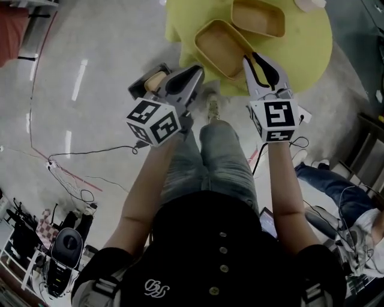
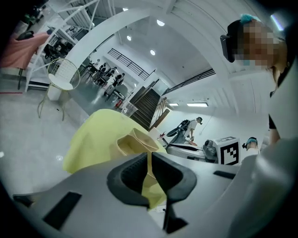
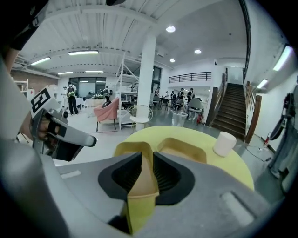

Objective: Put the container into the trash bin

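Note:
Two tan paper containers lie on a round table under a yellow cloth (image 1: 312, 54). The nearer container (image 1: 219, 48) (image 3: 132, 151) sits by the table's front edge and the second container (image 1: 258, 17) (image 3: 181, 148) lies behind it. My right gripper (image 1: 247, 58) (image 3: 149, 155) has its tips at the nearer container's right rim. Its jaws stand slightly apart, and the container's wall shows through the gap. My left gripper (image 1: 198, 69) (image 2: 150, 155) is shut and empty, hovering left of that container, short of the table edge.
A dark bin-like box (image 1: 147, 81) with something tan in it stands on the floor, partly hidden by my left gripper. A white cup (image 3: 225, 143) rests on the table's far right. Cables (image 1: 78, 174) trail over the floor at left. A seated person's legs (image 1: 330, 186) are at right.

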### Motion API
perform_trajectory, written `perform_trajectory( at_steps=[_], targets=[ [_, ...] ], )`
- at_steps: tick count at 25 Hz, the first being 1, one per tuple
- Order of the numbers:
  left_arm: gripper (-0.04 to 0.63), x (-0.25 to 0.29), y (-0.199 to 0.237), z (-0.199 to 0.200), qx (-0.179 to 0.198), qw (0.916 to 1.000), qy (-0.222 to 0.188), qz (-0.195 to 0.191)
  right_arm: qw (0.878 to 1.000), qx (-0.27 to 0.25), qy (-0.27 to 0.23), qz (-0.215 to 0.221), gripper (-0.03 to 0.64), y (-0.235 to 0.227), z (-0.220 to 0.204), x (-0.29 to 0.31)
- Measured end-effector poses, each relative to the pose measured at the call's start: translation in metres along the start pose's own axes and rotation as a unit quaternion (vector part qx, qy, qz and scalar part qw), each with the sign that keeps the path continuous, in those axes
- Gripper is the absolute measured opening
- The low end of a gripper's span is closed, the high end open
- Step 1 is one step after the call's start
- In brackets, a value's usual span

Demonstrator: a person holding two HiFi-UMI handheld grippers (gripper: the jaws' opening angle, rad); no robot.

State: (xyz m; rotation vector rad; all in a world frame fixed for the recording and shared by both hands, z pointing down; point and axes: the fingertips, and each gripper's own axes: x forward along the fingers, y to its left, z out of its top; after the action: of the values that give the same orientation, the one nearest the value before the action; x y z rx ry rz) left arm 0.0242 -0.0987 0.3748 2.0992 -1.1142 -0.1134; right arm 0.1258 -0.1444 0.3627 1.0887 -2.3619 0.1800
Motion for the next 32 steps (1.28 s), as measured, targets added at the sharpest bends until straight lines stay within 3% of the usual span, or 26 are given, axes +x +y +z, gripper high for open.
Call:
perform_trajectory(
  at_steps=[3, 8, 15, 21, 24, 32],
  targets=[
    [0.032, 0.013, -0.005, -0.005, 0.000, 1.0000, 0.001, 0.007, 1.000, 0.020, 0.004, 0.004, 0.074, -0.024, -0.010, -0.001],
    [0.034, 0.032, -0.006, -0.020, -0.005, 0.9998, 0.008, 0.016, 0.996, 0.062, 0.028, 0.049, 0.112, -0.037, -0.037, 0.011],
    [0.034, 0.044, 0.005, -0.031, -0.016, 0.9979, 0.000, 0.063, 0.980, 0.151, 0.062, 0.112, 0.112, -0.036, -0.058, 0.033],
    [0.040, 0.039, 0.014, -0.026, -0.035, 0.9935, -0.031, 0.104, 0.976, 0.172, 0.053, 0.122, 0.110, -0.042, -0.053, 0.045],
    [0.098, 0.036, 0.022, -0.024, -0.043, 0.9904, -0.042, 0.124, 0.975, 0.170, 0.052, 0.131, 0.110, -0.042, -0.050, 0.052],
    [0.107, 0.046, 0.027, -0.038, -0.054, 0.9927, -0.022, 0.105, 0.974, 0.166, 0.054, 0.145, 0.085, -0.026, -0.054, 0.052]
  ],
)
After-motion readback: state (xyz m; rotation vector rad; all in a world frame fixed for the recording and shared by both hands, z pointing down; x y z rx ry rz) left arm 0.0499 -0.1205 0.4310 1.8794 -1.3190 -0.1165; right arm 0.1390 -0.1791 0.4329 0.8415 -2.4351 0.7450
